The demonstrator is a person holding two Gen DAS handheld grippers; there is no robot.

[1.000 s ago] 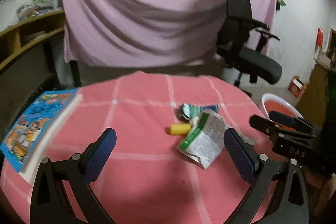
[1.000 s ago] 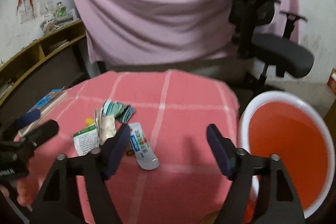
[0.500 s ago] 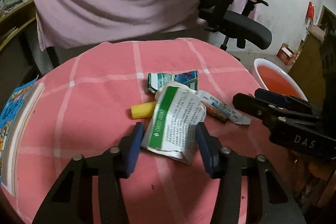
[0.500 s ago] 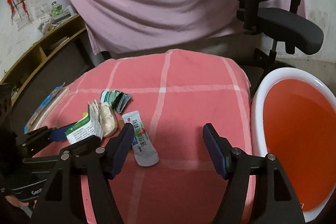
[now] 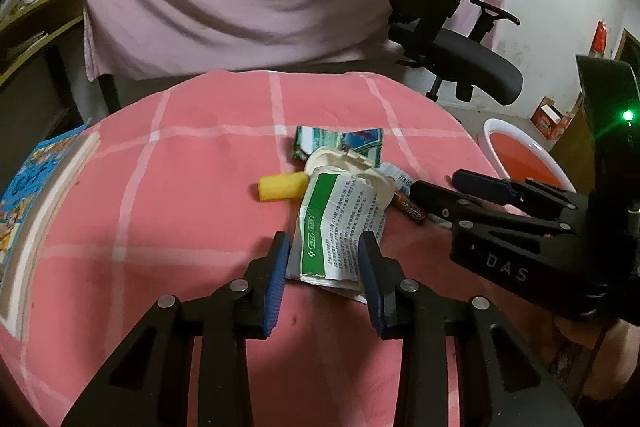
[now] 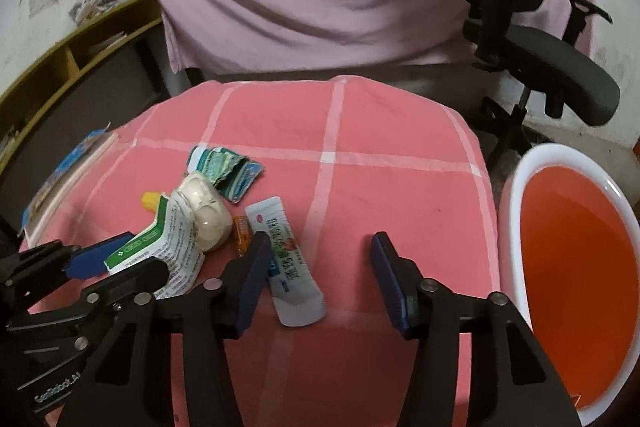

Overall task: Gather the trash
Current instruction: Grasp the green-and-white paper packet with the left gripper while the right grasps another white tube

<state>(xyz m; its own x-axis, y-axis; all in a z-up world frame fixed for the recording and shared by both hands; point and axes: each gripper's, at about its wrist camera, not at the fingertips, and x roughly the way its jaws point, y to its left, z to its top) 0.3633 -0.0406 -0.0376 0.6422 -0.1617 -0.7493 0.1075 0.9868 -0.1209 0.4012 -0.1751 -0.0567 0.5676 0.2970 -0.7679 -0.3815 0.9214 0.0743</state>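
Left gripper (image 5: 325,267) has advanced toward 12 o'clock and narrowed from wide apart until its pads bracket the green-and-white carton (image 5: 340,227). Right gripper (image 6: 318,279) has lowered toward the white sachet (image 6: 288,259), jaws narrower.

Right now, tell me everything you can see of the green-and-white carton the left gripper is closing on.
The carton is crumpled, flattened white cardboard with a green band along one edge and dense small print. It lies on the pink checked tablecloth, its torn near end between the left gripper fingers, whose blue pads flank both sides. Its far end overlaps a cream moulded tray and hides one end of a yellow piece.
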